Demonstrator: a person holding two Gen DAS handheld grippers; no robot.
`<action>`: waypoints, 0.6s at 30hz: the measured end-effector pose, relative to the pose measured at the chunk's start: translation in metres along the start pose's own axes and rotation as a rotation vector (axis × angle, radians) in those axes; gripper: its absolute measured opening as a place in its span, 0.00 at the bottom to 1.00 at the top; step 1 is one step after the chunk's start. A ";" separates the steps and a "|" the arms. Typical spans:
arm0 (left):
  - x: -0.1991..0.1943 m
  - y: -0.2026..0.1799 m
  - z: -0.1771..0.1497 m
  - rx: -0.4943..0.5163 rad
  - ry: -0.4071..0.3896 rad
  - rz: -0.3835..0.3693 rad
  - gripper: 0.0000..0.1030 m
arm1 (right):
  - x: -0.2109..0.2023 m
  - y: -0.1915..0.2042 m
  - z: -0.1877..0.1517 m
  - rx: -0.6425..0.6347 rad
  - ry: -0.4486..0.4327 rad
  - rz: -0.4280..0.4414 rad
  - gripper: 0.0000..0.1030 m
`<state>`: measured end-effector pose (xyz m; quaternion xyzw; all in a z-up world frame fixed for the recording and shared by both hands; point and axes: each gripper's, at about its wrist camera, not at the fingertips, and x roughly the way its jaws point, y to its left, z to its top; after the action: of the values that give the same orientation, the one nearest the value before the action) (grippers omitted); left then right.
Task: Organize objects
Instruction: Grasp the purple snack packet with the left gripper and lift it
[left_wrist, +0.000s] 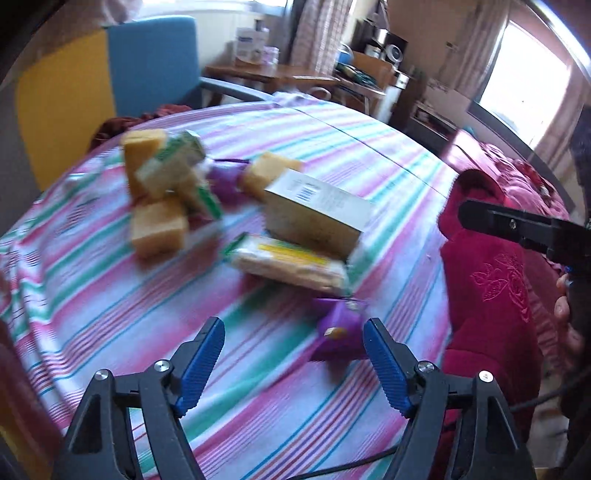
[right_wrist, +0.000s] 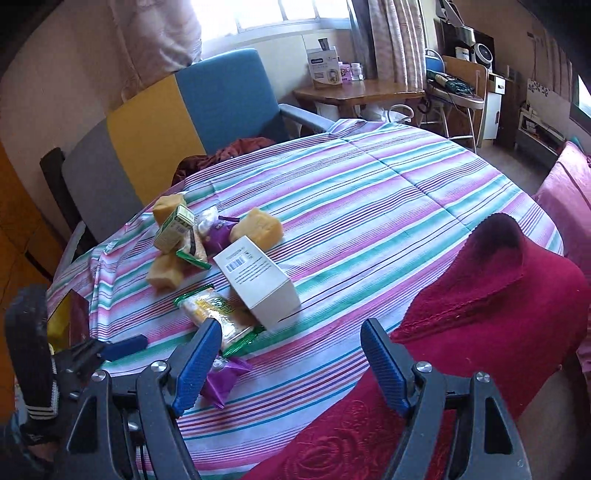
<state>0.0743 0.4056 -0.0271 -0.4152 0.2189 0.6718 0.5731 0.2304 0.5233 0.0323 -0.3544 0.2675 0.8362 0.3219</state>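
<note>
Fingers: left gripper and right gripper both spread, grasping nothing. Small purple foil packet lies near, just beside the left gripper's right fingertip; white cardboard box and yellow sponge blocks farther left. Risk: the left view is blurred, so closing may perhaps nudge the packet aside.

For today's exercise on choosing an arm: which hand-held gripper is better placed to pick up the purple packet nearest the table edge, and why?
Probably left. The left hand-held gripper is open with the purple packet just inside its right finger. The right hand-held gripper is open too, over the striped cloth beside the packet.
</note>
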 end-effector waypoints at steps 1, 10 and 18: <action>0.006 -0.004 0.001 0.009 0.011 -0.007 0.75 | 0.000 -0.002 0.000 0.003 0.002 -0.001 0.77; 0.053 -0.013 0.002 -0.008 0.114 -0.075 0.34 | 0.007 0.005 0.000 -0.057 0.035 0.012 0.77; 0.009 0.026 -0.038 -0.103 0.055 -0.015 0.34 | 0.041 0.061 -0.004 -0.265 0.195 0.181 0.75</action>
<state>0.0613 0.3749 -0.0604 -0.4643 0.1966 0.6662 0.5495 0.1655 0.4952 0.0123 -0.4478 0.2157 0.8513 0.1682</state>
